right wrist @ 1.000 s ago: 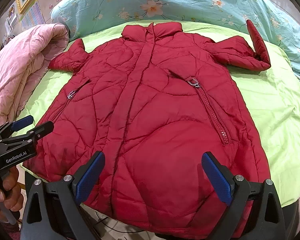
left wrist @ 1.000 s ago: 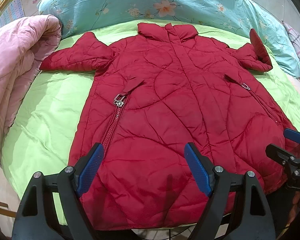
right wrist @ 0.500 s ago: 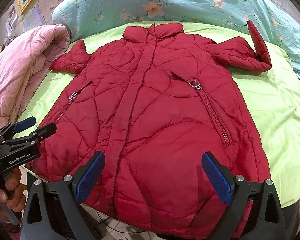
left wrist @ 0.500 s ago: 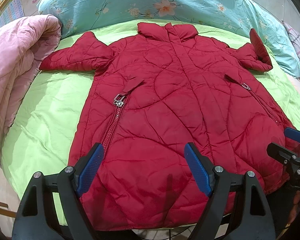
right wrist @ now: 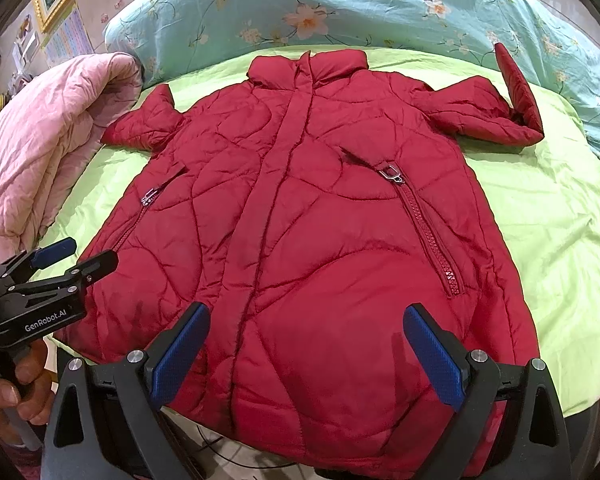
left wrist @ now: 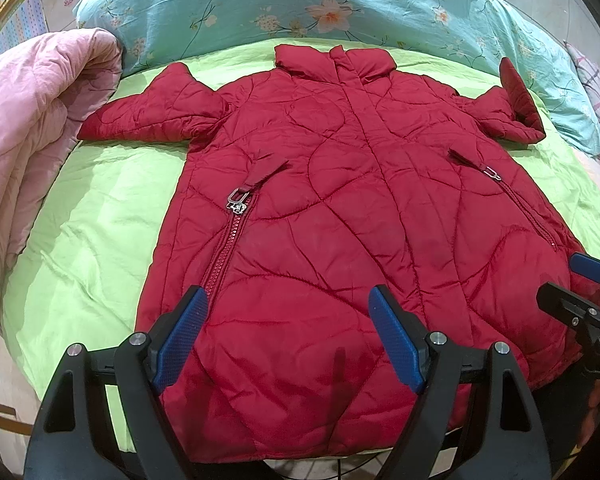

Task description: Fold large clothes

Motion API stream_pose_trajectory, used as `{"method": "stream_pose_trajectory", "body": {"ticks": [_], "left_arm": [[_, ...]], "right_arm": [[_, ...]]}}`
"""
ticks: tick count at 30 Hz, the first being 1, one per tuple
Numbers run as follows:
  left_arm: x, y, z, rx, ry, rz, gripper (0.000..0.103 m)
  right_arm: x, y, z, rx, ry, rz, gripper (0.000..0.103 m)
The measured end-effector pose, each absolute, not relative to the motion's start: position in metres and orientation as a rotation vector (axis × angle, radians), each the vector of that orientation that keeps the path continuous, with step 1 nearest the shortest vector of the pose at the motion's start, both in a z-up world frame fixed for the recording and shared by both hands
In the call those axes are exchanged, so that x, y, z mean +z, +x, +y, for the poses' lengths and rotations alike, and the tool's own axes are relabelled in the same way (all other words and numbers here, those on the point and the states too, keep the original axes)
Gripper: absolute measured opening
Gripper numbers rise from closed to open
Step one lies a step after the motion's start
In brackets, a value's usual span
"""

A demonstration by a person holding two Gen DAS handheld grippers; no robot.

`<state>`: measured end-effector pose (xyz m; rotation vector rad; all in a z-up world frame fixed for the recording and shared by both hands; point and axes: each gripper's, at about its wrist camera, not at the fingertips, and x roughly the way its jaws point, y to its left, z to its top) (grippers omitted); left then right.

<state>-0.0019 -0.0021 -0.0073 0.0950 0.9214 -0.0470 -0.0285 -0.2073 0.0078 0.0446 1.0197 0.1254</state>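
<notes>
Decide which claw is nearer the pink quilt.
Left. The left claw hangs open over the coat's hem corner beside the pink quilt; the right claw sits open over the hem's middle, farther away.

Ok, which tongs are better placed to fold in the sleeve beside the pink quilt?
Left. The left tongs hover open at the hem of the red coat on the pink quilt side, below that sleeve; the right tongs, also open, are over the hem's far half.

- Red quilted coat [left wrist: 340, 240] lay spread flat, front up, on green bedsheet [left wrist: 100, 216], collar toward far pillows, hem at near bed edge.
- Front closed; both slanted pocket zips done up.
- Left sleeve stretched sideways; right sleeve bent, cuff standing up.
</notes>
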Motion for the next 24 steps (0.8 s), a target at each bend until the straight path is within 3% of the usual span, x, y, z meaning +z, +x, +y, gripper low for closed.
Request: {"method": "stream_pose_trajectory", "body": {"ticks": [19,24], "left_arm": [[-0.011,0.001,-0.003,-0.047,0.097,0.927,0.083],[-0.017,0.009,-0.001,-0.037,0.133,1.046,0.083]], "right_arm": [[0.009,-0.026,-0.208,0.158,0.096,0.972,0.098],[0.01,-0.022,-0.211,0.164,0.113,0.989,0.098]]}}
